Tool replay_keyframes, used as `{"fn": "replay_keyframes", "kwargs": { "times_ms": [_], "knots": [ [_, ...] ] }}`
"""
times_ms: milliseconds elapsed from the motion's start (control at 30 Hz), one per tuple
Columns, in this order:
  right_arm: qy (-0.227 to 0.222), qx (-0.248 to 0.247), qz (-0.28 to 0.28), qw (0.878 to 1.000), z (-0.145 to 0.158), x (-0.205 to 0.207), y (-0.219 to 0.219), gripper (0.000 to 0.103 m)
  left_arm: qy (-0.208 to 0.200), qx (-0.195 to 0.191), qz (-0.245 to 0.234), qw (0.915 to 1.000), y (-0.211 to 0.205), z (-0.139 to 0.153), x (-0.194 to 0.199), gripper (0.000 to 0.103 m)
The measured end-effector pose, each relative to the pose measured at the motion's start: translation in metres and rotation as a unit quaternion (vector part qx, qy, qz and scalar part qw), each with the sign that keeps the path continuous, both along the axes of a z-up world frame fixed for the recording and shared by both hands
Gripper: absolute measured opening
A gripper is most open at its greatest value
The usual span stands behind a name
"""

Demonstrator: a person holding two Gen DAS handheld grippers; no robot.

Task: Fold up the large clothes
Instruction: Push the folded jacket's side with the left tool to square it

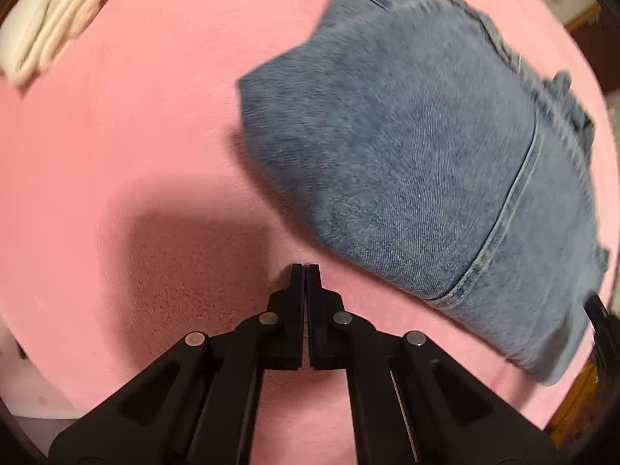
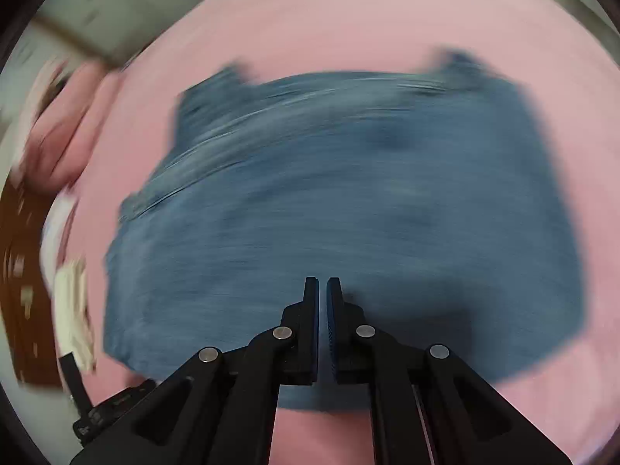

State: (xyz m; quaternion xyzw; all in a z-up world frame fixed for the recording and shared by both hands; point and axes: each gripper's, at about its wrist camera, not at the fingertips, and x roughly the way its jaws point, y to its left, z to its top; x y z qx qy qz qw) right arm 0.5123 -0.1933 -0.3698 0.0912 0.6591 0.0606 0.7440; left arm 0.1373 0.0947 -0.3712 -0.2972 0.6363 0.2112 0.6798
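A folded pair of blue jeans (image 1: pixel 418 147) lies on the pink bed cover (image 1: pixel 135 135), up and right of my left gripper (image 1: pixel 306 267). The left gripper is shut and empty over bare pink cover, just off the jeans' near edge. In the right wrist view the jeans (image 2: pixel 348 201) fill the middle, blurred by motion. My right gripper (image 2: pixel 322 281) hovers above their near edge, its jaws nearly together with only a thin slit, holding nothing. The right gripper's tip also shows at the far right of the left wrist view (image 1: pixel 600 317).
A folded white cloth (image 1: pixel 58 19) lies at the upper left of the cover. The bed's edge and brown floor (image 2: pixel 23 271) show at the left of the right wrist view, with pink and white fabric (image 2: pixel 69 290) there. The left gripper's body (image 2: pixel 97 414) shows at the lower left.
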Motion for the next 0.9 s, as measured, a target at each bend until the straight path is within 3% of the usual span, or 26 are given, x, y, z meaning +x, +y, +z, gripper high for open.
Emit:
{"fn": "replay_keyframes", "kwargs": {
  "times_ms": [100, 167, 367, 433, 500, 567, 700, 900],
  "knots": [
    [0.017, -0.001, 0.047, 0.999, -0.026, 0.023, 0.073, 0.004, -0.020, -0.014, 0.010, 0.9997, 0.004, 0.002, -0.017, 0.001],
    [0.044, -0.028, 0.062, 0.997, -0.058, 0.048, 0.119, 0.005, -0.034, -0.023, 0.013, 0.9991, 0.000, 0.003, -0.026, 0.001],
    [0.094, -0.092, 0.072, 0.989, -0.089, 0.076, 0.140, 0.006, -0.087, -0.078, 0.061, 0.9913, 0.046, 0.009, -0.071, 0.003],
    [0.101, -0.102, 0.085, 0.986, -0.097, 0.083, 0.149, 0.006, -0.111, -0.109, 0.091, 0.9836, 0.051, 0.010, -0.080, 0.012],
    [0.110, -0.108, 0.092, 0.984, -0.107, 0.090, 0.162, 0.006, -0.135, -0.135, 0.112, 0.9751, 0.053, 0.017, -0.087, 0.039],
    [0.117, -0.113, 0.099, 0.982, -0.114, 0.099, 0.172, 0.006, -0.168, -0.159, 0.129, 0.9643, 0.054, 0.024, -0.091, 0.058],
    [0.119, -0.119, 0.112, 0.979, -0.134, 0.110, 0.207, 0.006, -0.210, -0.177, 0.140, 0.9514, 0.061, 0.033, -0.078, 0.065],
    [0.118, -0.123, 0.118, 0.978, -0.144, 0.106, 0.224, 0.006, -0.202, -0.170, 0.143, 0.9538, 0.070, 0.029, -0.056, 0.074]
  ]
}}
